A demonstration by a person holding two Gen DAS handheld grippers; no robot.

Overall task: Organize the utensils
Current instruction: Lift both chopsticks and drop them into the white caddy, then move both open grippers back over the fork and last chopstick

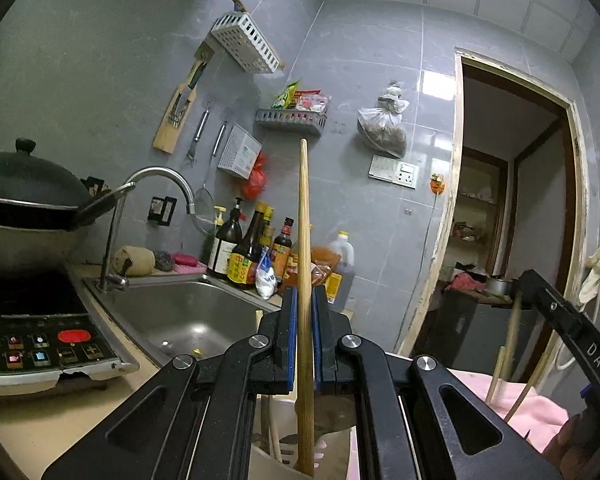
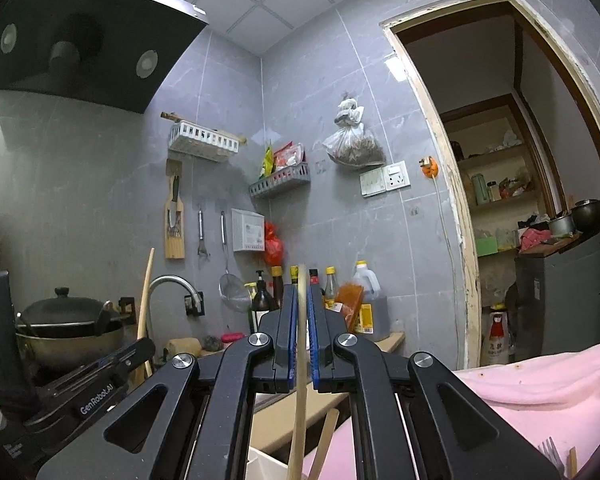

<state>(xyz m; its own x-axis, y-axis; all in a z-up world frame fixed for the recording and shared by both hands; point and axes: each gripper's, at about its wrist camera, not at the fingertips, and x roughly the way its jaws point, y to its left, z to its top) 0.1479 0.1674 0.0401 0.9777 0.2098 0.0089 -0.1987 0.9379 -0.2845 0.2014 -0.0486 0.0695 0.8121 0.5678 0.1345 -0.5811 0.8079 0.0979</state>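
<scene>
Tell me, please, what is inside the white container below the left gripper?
The white container holds the lower end of the wooden stick clamped in the left gripper, a thinner stick and a pale slotted utensil. The gripper body hides the rest.

Both wrist views tilted upward, sharing tiled wall (image 1: 360,60)

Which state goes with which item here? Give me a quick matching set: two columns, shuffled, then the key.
Items:
1. long wooden chopstick
2. curved chrome sink faucet
3. clear plastic bag of dried goods
4. lidded dark wok

States:
A. hanging on the grey tiled wall
B. sitting on the cooktop beside the sink
C. clamped between the left gripper fingers
D. arching over the steel sink basin

Pairs: 1-C, 2-D, 3-A, 4-B
</scene>
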